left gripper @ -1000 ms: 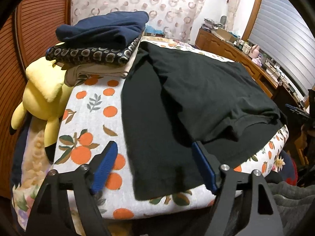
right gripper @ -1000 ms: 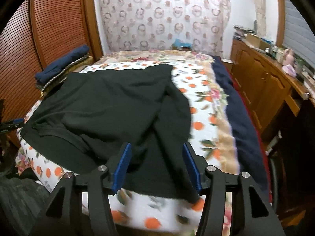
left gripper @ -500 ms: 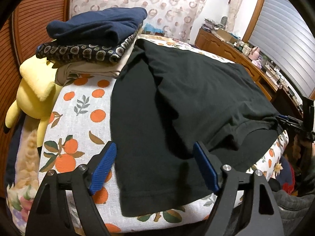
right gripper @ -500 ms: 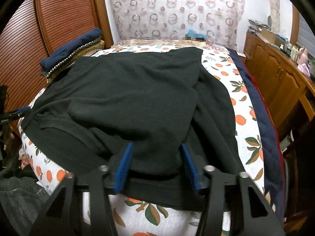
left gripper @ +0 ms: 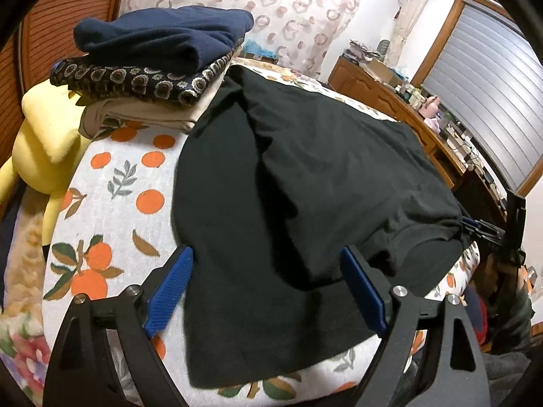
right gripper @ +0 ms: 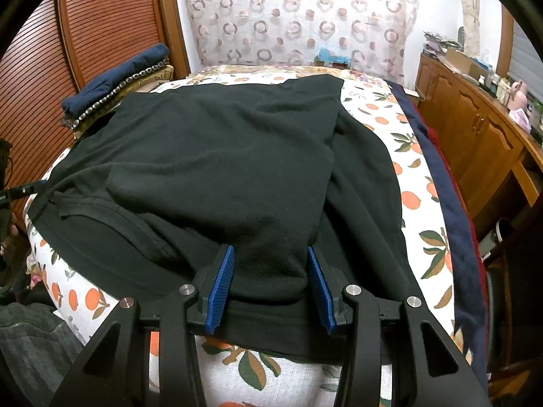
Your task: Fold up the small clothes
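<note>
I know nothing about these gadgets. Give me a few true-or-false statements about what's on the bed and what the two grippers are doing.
1. A black garment lies spread on the orange-print sheet. True.
2. The folded stack has a red piece on top. False: the top piece is navy.
3. The left gripper has its jaws wide apart. True.
4. The right gripper is clamped shut on a sock. False: it is open, over the garment's near edge.
5. A yellow plush toy sits beside the stack. True.

We see a matt, soft black cloth garment (right gripper: 217, 156) on a printed cotton-like bedsheet (left gripper: 112, 210). Our left gripper (left gripper: 268, 288) and right gripper (right gripper: 269, 281) show matt black plastic frames, ribbed blue pads (right gripper: 222, 285) and shiny metal screws (right gripper: 351, 289). The cabinets (right gripper: 475, 135) are glossy wood.
</note>
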`<state>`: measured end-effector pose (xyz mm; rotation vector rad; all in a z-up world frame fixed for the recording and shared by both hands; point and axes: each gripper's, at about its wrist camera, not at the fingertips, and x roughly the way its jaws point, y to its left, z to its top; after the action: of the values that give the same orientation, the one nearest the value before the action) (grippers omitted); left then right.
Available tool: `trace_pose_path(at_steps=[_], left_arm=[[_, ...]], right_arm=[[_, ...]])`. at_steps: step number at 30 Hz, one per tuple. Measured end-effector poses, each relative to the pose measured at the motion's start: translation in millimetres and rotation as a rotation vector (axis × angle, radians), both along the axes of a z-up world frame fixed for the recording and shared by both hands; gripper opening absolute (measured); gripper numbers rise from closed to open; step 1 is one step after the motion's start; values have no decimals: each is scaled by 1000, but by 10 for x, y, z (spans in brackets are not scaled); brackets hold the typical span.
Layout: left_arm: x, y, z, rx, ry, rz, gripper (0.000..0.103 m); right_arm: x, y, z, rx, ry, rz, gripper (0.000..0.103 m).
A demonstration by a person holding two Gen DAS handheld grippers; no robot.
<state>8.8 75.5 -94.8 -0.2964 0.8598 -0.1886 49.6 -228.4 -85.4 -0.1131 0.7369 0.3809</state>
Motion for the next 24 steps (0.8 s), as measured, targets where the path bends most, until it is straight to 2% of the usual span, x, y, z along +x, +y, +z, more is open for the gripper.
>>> trace_pose_path(at_steps=[5, 7, 9, 10, 11, 12, 13, 14, 16, 19, 24], left_arm=[[133, -132, -9, 103, 0, 3, 88], [136, -181, -11, 146, 0, -2, 78], [150, -253, -6, 188, 1, -15, 57], [162, -282, -4, 198, 2, -25, 52], [177, -297, -2, 197, 4, -33, 44], [184, -320, 4, 190, 5, -46, 29], [198, -351, 9, 183, 7, -63, 24], [201, -381, 19, 189, 1, -72, 14], [204, -418, 53, 200, -14, -86, 10], [197, -468, 186, 146, -60, -104, 10], [279, -700, 486, 124, -134, -158, 10]], right_arm=[[-15, -15, -12, -7, -14, -17, 46], [-6, -31, -28, -7, -14, -31, 46], [3, -65, -42, -3, -17, -33, 48], [4, -74, -45, -1, -21, -33, 51], [2, -80, -50, -2, -25, -36, 52], [1, -84, -55, -4, -31, -39, 52], [-3, -84, -60, -4, -36, -40, 53], [-4, -96, -66, -4, -41, -40, 53], [-14, -110, -73, -1, -47, -41, 53], [-22, -142, -79, 4, -53, -36, 53], [-22, -220, -77, 28, -52, -41, 54]])
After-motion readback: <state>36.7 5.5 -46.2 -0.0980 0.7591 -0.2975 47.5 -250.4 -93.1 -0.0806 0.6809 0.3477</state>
